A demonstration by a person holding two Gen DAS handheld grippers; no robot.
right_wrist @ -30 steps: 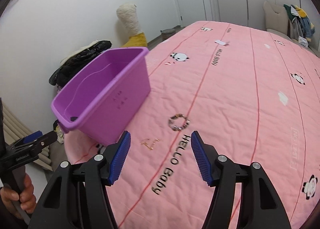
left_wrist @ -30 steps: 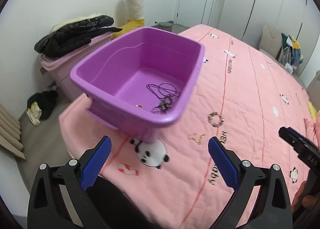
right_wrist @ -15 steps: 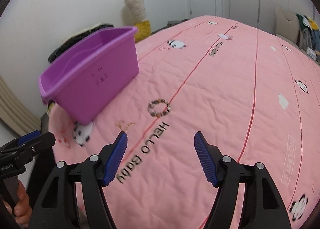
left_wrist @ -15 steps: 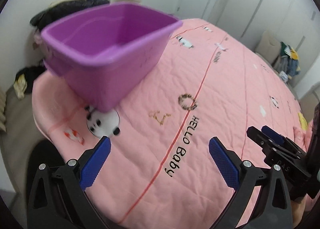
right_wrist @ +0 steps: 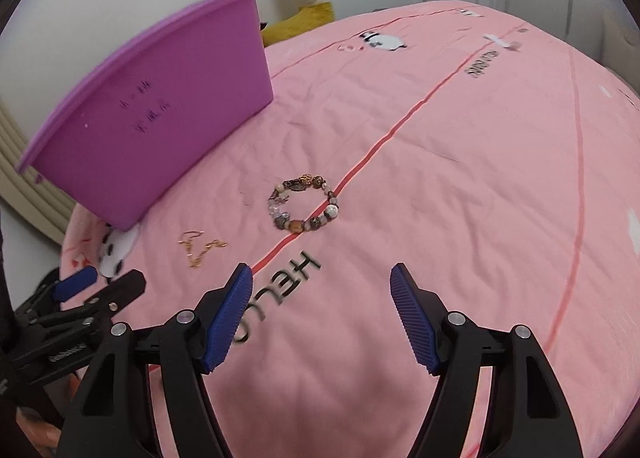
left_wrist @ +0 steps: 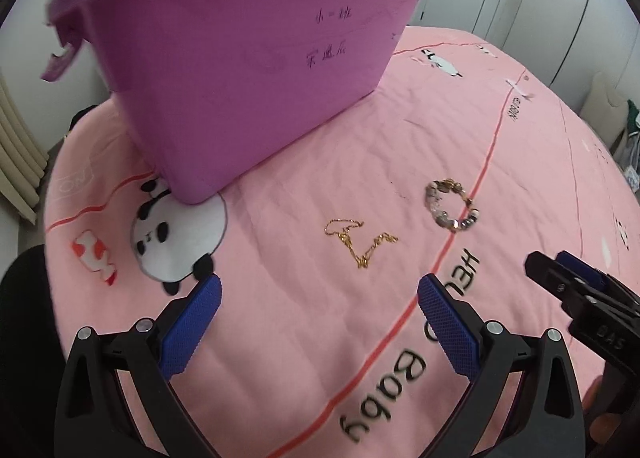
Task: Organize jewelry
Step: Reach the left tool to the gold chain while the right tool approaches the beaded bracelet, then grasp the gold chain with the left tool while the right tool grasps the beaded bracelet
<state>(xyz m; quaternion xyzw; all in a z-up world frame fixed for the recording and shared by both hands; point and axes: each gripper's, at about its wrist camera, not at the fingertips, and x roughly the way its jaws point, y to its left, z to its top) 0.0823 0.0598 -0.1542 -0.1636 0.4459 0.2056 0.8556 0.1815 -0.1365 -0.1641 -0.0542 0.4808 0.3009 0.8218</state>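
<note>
We hold our left gripper (left_wrist: 318, 316) low over the pink bedspread (left_wrist: 400, 130), its blue pads spread wide with nothing between them. Ahead of it, and apart from the fingertips, lies the gold chain (left_wrist: 358, 238), crumpled into a loose zigzag on the quilt near the bed's front corner. A little farther on and to the right sits the beaded bracelet (left_wrist: 451, 205), a closed ring resting right beside the red stripe (left_wrist: 486, 168) that runs up the cover.

Our right gripper (right_wrist: 322, 310) is likewise released, jaws parted and empty, hovering above the printed "HELLO" lettering (right_wrist: 276, 294). The bracelet (right_wrist: 305, 203) lies straight ahead of it, roughly centred between the two fingers but well short of contact; the chain (right_wrist: 200, 247) is off to its left, nearer the left gripper (right_wrist: 98, 284) (seen there from the side, at the frame's lower left edge).

The purple bin (left_wrist: 240, 74) stands on the corner of the bed, behind the chain and to its left, with handwritten characters on its near wall. One bottom corner of the bin overlaps a panda print (left_wrist: 172, 234) on the cover. From these low angles we cannot see inside the bin.
</note>
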